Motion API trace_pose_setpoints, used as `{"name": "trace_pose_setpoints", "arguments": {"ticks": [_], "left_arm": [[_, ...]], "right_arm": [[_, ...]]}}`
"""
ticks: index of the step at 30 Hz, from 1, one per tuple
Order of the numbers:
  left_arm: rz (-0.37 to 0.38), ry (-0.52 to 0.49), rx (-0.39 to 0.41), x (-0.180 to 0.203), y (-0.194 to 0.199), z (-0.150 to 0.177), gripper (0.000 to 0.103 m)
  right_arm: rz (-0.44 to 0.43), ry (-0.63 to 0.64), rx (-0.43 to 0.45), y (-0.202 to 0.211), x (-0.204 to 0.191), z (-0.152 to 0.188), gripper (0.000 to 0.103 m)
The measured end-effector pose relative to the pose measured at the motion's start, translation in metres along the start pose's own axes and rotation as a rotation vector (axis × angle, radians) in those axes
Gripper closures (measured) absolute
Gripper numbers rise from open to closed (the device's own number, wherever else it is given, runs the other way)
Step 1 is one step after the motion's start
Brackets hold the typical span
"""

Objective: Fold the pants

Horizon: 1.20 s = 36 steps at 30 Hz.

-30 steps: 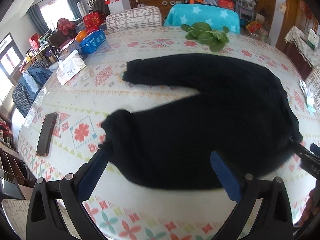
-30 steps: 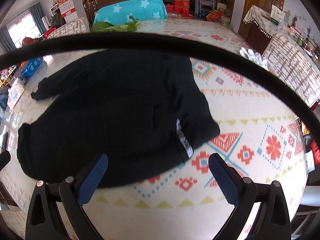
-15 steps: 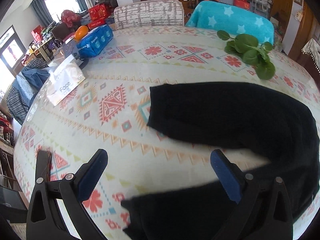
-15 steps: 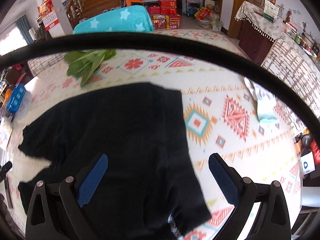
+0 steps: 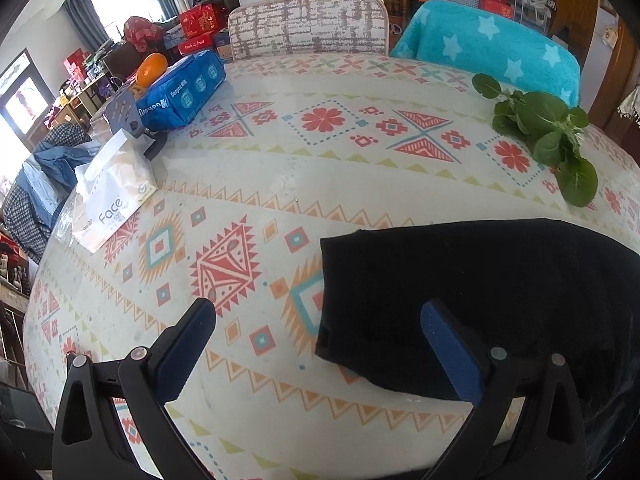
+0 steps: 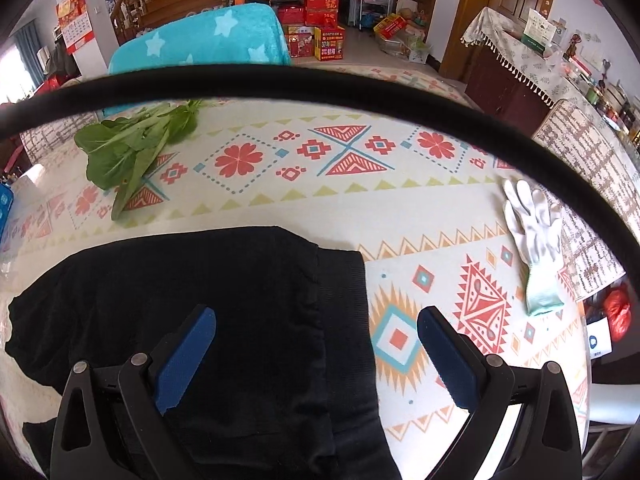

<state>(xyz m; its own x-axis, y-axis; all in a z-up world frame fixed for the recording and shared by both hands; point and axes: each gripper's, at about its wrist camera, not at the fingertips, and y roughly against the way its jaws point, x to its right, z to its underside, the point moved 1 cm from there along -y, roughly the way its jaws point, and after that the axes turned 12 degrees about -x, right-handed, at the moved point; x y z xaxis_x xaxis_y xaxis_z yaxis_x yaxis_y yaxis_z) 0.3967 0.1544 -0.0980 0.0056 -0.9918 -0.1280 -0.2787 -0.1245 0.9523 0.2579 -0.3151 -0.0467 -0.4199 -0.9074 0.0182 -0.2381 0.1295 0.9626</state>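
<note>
A patterned tablecloth point(image 5: 280, 184) covers the table in a crowded living room. The left gripper point(image 5: 318, 344) is spread wide and holds nothing; it hovers at the leg cuff of the black pants point(image 5: 480, 300). The right gripper point(image 6: 316, 348) is also released, above the waistband end. The pants lie flat. The first fold seems not yet started; next, each gripper should probably pinch its near edge.
</note>
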Motion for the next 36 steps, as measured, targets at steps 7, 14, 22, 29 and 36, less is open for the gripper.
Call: {"name": "trace_pose_setpoints", "arguments": {"ticks": [7,14,22,29,36], "left_arm": [[-0.004,-0.006,-0.015,-0.003,-0.013,-0.005,0.0],[0.028,0.009,-0.036,-0.008,-0.024,-0.014,0.0],[0.163,0.068,-0.064,-0.023,-0.043,-0.027,0.0],[0.231,0.033,-0.081,-0.01,-0.057,-0.03,0.0],[0.27,0.022,-0.113,-0.001,-0.073,-0.034,0.001]], "right_arm": [[0.004,0.013,-0.01,-0.011,-0.011,-0.006,0.001],[-0.044,-0.004,0.002,-0.014,-0.011,-0.019,0.001],[-0.103,0.041,-0.001,-0.026,-0.003,-0.038,0.001],[-0.103,0.091,-0.044,-0.046,-0.015,-0.051,0.001],[-0.102,0.181,-0.097,-0.068,-0.035,-0.053,0.002]]}}
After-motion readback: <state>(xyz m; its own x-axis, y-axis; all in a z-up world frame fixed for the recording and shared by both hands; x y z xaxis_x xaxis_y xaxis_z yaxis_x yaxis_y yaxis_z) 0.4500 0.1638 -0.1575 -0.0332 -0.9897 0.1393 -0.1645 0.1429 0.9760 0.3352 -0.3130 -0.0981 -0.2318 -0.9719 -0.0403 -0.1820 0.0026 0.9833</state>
